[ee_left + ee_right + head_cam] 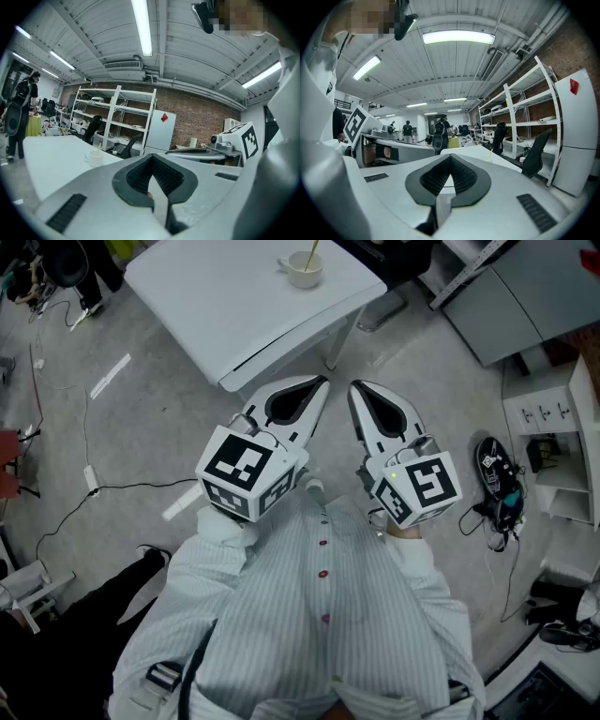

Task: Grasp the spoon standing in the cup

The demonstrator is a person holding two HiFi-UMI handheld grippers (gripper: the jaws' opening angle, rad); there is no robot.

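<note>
1. Now, two grippers show in the head view. They are held side by side just in front of the person's striped shirt (319, 624), with their tips toward the table (211, 296).
2. Left gripper (300, 401): its jaws are closed, the ribbed pads meet at the tips, and nothing is between them.
3. Right gripper (373, 407): its jaws are likewise fully closed and empty.
4. Two marker cubes, one on each gripper: the left cube (246, 470) and the right cube (424, 486).
5. One white table, with one white cup (305, 274) on it near its far edge.
6. One spoon (311, 253) stands in that cup. It leans on the rim with its handle up.
7. Cup and spoon are well apart from both grippers, with bare floor and the table's near corner between them.
8. From the left gripper view, the cup sits to the left of the jaw tips. From the right gripper view, the spoon's pale handle shows small and far to the right of them.
</note>
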